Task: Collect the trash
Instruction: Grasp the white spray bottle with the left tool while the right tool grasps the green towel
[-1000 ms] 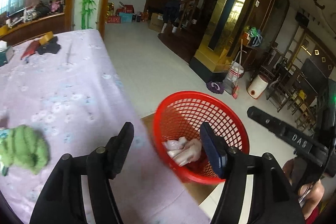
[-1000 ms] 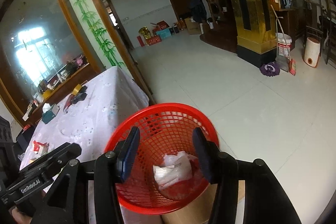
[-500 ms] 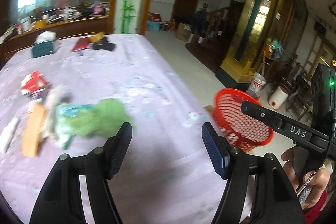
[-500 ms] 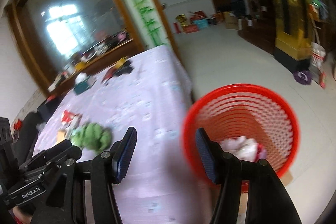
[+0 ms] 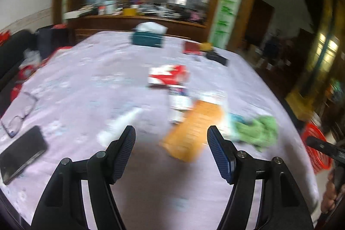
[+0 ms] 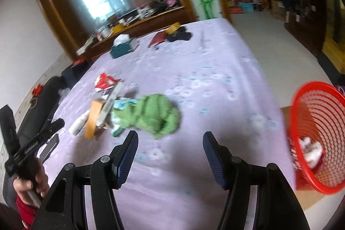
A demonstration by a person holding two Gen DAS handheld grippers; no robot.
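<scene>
While both grippers, left gripper (image 5: 171,152) and right gripper (image 6: 170,152), gape wide and empty, a rushed grab could knock the phone (image 5: 20,154) instead of the trash pile (image 5: 194,122).

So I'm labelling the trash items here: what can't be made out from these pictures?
- Print on the orange packet: motion blur, left wrist view.
- Red basket: cut off by the frame edge there.
- Items under the green cloth: covered, right wrist view.
- White scraps in the basket: blurred.

Lilac floral tablecloth (image 6: 215,70), crumpled green cloth (image 6: 155,113), red mesh basket (image 6: 317,113), orange packet (image 5: 194,128), teal tissue box (image 5: 147,40)
</scene>
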